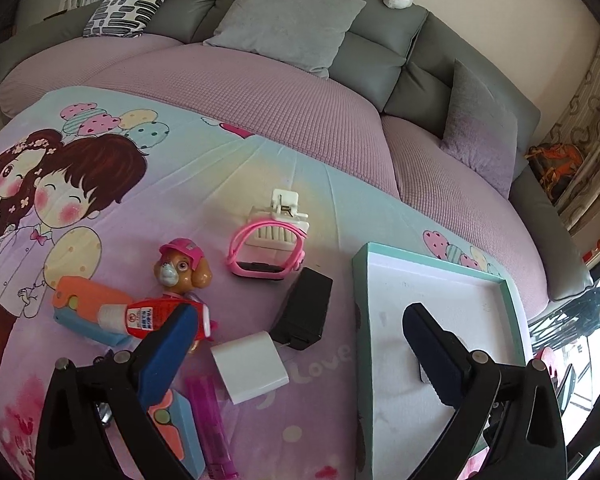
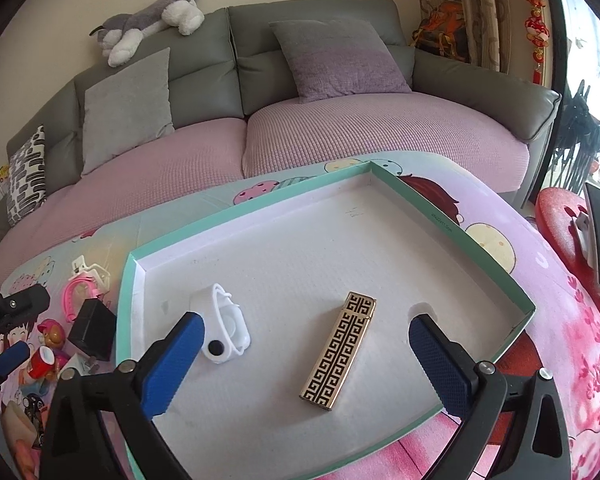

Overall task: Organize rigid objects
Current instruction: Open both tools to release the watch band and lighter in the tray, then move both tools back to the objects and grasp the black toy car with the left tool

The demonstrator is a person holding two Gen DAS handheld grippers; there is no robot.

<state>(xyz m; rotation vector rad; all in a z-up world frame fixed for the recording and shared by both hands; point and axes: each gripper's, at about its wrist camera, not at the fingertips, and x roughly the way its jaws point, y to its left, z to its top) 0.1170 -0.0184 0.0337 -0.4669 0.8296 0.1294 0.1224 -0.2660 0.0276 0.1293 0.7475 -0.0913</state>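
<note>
A shallow teal-rimmed tray [image 2: 452,232] holds a gold patterned lighter [image 2: 340,350] and a white watch [image 2: 224,326]. My right gripper [image 2: 306,350] is open and empty above the tray, over the lighter. My left gripper [image 1: 300,336] is open and empty above loose items left of the tray [image 1: 360,320]: a white charger [image 1: 250,366], a black adapter [image 1: 304,314], a pink watch [image 1: 266,254], a white clip [image 1: 282,216], a puppy toy [image 1: 182,268], a red tube [image 1: 160,318], an orange and blue toy [image 1: 86,308] and a purple lighter [image 1: 212,424].
A grey sofa [image 2: 340,60] with pink seat covers and cushions stands behind the table. A plush husky [image 2: 152,20] lies on its back. A red stool [image 2: 568,216] stands at the right. A cartoon cloth [image 1: 80,208] covers the table.
</note>
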